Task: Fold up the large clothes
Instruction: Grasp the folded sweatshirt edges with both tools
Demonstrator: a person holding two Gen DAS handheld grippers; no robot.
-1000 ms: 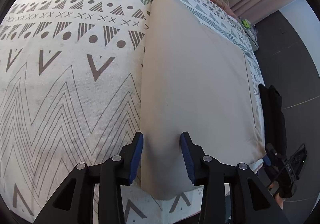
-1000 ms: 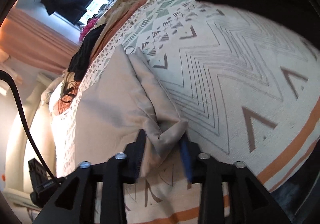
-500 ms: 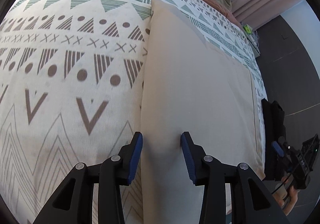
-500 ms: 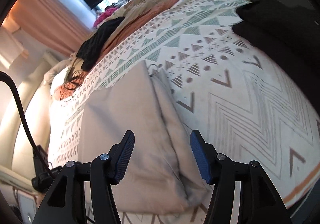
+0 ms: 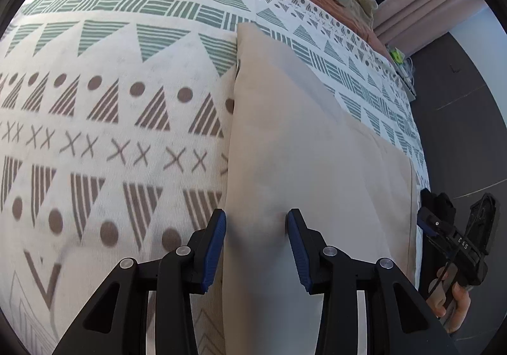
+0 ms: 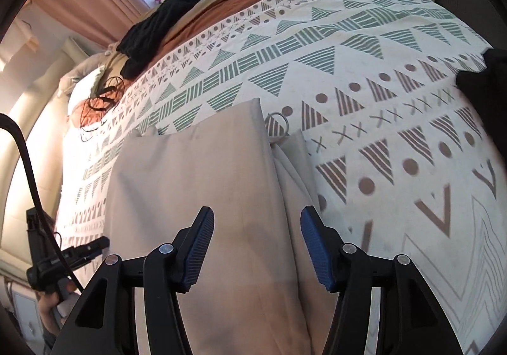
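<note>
garment: beige cloth (image 5: 304, 145) folded into long strip, lower centre on bed (image 5: 104, 92) | left gripper (image 5: 256, 228) jaws released astride its edge | right gripper (image 6: 257, 229) jaws just opening, released above it | left: cross-folds

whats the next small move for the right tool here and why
Probably lower the right tool and close it on the beige garment's loose right-hand strip. That strip lies beside the main fold, unaligned, and the tool's jaws, just opened, hang empty above it.

The beige cloth (image 5: 304, 164) runs off the bottom edge in both views, its near end unseen. At lower right of the left view, a hand (image 5: 450, 301) is cut by the dark rim.
</note>
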